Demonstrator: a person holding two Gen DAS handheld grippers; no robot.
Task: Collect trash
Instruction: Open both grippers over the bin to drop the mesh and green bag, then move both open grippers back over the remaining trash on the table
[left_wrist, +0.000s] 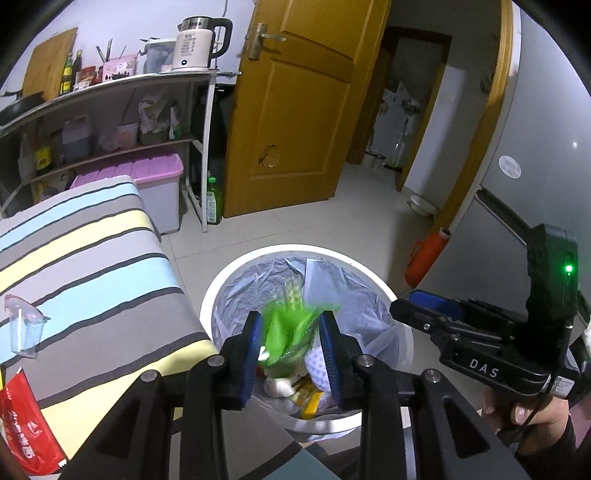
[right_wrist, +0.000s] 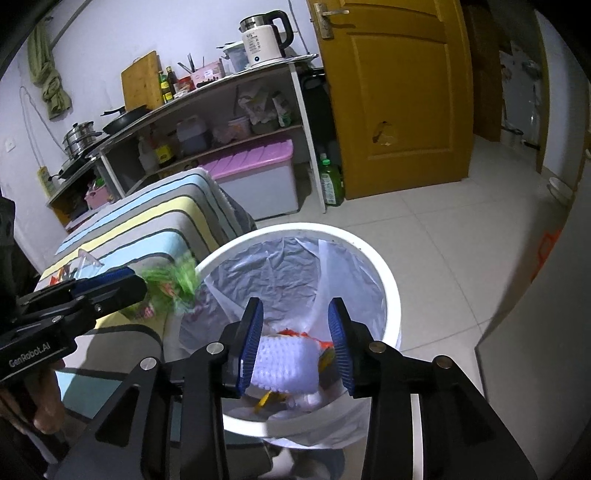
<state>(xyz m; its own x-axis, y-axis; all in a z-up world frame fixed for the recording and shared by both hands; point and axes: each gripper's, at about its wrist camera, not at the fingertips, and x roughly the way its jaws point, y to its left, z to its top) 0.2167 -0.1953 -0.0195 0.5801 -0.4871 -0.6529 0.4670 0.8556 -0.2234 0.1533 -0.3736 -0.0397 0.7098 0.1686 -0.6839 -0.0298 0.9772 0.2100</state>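
A white trash bin (left_wrist: 221, 280) lined with a clear plastic bag stands on the floor beside a striped table; it also shows in the right wrist view (right_wrist: 388, 280). My left gripper (left_wrist: 291, 350) is over the bin with its jaws apart, and a crumpled green wrapper (left_wrist: 288, 332), blurred, sits between the pads. From the right wrist view the same green wrapper (right_wrist: 173, 284) shows at the left gripper's tip. My right gripper (right_wrist: 295, 350) is open over the bin. Below it a white patterned packet (right_wrist: 284, 365) lies among other trash in the bin.
The striped cloth-covered table (left_wrist: 92, 258) holds a clear plastic cup (left_wrist: 26, 328) and a red packet (left_wrist: 26, 424). A shelf unit (left_wrist: 110, 110) with a kettle, a pink-lidded box (left_wrist: 155, 173), a green bottle (left_wrist: 214, 203), and a wooden door (left_wrist: 295, 110) stand behind. An orange object (left_wrist: 424, 258) leans at the right.
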